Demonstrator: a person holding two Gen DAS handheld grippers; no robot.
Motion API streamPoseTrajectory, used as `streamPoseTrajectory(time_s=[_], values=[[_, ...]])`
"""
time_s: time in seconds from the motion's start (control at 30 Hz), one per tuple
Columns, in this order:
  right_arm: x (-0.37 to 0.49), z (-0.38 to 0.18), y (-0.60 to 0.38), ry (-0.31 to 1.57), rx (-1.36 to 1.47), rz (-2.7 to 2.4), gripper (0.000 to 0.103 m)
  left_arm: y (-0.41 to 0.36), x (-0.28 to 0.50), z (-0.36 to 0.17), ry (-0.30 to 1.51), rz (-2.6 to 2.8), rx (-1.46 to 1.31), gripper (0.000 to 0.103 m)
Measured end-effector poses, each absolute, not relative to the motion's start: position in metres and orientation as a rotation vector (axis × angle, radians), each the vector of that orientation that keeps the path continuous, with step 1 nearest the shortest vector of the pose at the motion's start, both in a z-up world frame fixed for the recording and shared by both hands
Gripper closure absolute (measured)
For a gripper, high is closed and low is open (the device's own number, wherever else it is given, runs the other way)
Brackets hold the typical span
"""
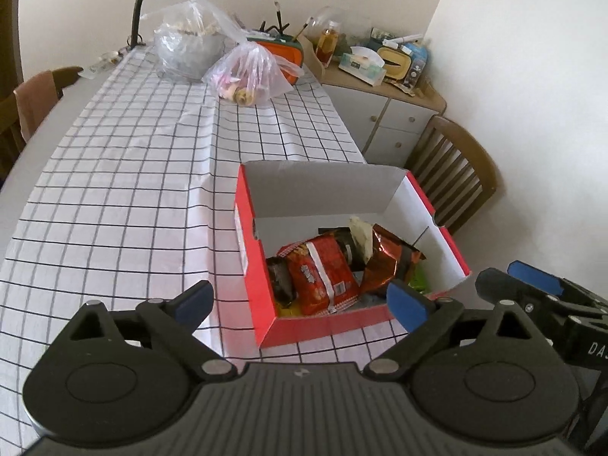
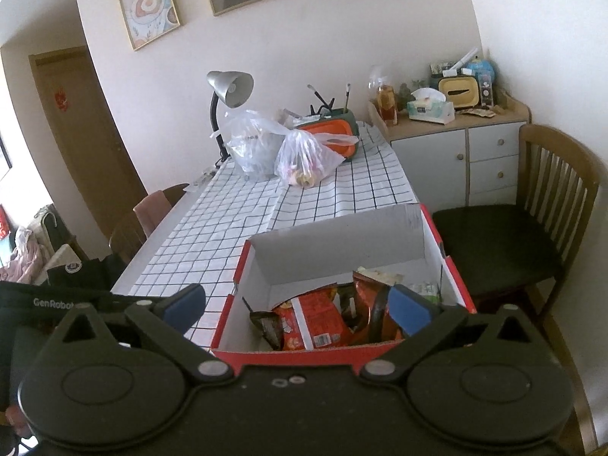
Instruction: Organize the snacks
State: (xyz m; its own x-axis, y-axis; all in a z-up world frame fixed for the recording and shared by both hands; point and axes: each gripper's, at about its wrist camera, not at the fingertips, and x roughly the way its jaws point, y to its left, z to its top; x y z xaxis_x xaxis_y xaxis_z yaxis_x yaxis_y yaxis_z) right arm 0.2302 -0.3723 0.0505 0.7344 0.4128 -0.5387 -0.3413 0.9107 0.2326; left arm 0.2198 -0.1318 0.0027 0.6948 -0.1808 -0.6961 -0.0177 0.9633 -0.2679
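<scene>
Left gripper (image 1: 300,300) and right gripper (image 2: 298,306): both spread wide, nothing between the blue pads; "GenRobot" reads on a housing. Desk (image 1: 125,174): creased white cloth, black grid. Red cardboard box (image 1: 262,277), white inside, rectangular, long axis running away from the cameras, at the desk's right edge. Crinkly foil snack packets (image 1: 323,273) are piled at its near end.

Pale cream walls (image 2: 342,38) carry framed pictures (image 2: 149,5). A long table under a white black-gridded cloth (image 1: 125,174) bears a silver gooseneck lamp (image 2: 230,87). Brown slatted wooden chair (image 2: 547,197) stands beside a grey-white cabinet (image 2: 456,159); daylight seems soft.
</scene>
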Motion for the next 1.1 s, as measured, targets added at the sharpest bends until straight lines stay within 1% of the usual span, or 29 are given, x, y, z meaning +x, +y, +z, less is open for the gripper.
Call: streamPoseTrajectory(time_s=[0.47, 0.8, 1.1], values=[[0.206, 0.042, -0.370, 0.584, 0.136, 0.366, 0.000, -0.138, 0.188, 0.002, 0.782, -0.061, -0.238, 0.005], [0.205, 0.045, -0.365, 0.531, 0.098, 0.344, 0.000, -0.141, 0.183, 0.005, 0.759, -0.041, -0.225, 0.005], [0.207, 0.044, -0.363, 0.538, 0.098, 0.346, 0.000, -0.143, 0.181, 0.008, 0.736, -0.040, -0.210, 0.005]])
